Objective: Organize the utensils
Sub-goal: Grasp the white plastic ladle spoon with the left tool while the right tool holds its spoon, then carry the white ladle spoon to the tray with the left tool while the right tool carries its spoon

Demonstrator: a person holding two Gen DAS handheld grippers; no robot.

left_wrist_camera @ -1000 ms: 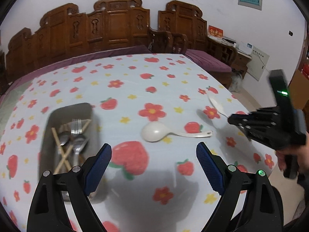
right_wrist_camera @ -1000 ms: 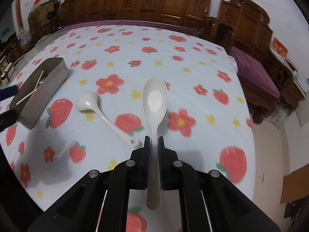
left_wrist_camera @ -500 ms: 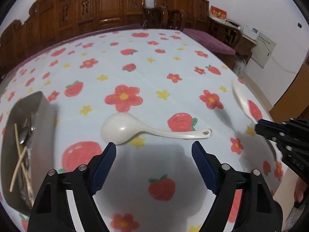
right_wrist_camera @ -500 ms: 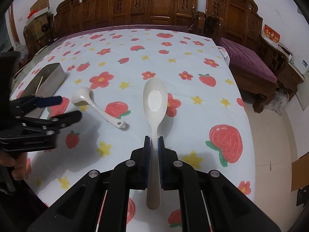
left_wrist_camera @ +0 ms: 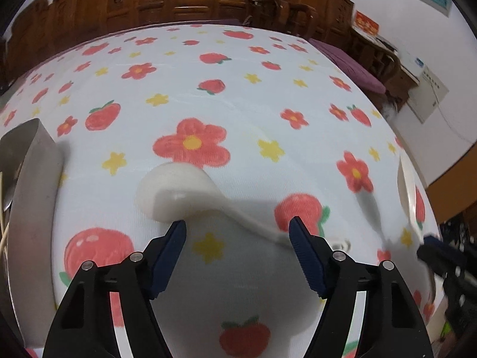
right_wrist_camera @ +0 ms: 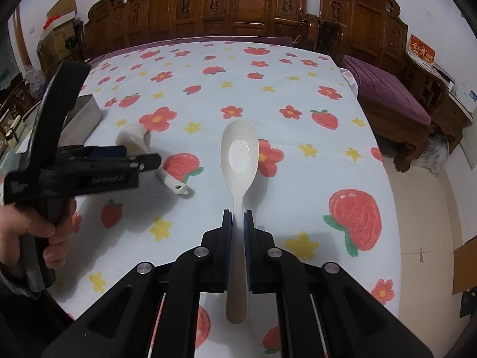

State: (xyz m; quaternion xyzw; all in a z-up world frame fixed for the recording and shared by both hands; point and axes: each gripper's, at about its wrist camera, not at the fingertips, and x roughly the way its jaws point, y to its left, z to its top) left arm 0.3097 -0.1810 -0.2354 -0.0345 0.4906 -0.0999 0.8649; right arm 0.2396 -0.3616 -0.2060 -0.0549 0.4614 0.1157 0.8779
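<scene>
My left tongs (left_wrist_camera: 237, 228) hang spread just over the white ladle (left_wrist_camera: 179, 191) on the surface (left_wrist_camera: 208, 95), while my right tongs (right_wrist_camera: 237, 220) pinch the speckled spoon (right_wrist_camera: 238, 155).

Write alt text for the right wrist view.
The right gripper clamps a speckled spoon by its handle above a strawberry-print tablecloth. At left, the hand-held left gripper reaches over a white ladle near a metal tray.

Matt printed cloth (right_wrist_camera: 298, 95) covers the surface; the ladle (left_wrist_camera: 179, 191) looks smooth plastic, the tray (left_wrist_camera: 32, 179) at left brushed metal, the furniture (right_wrist_camera: 238, 3) up top glossy carved wood.
</scene>
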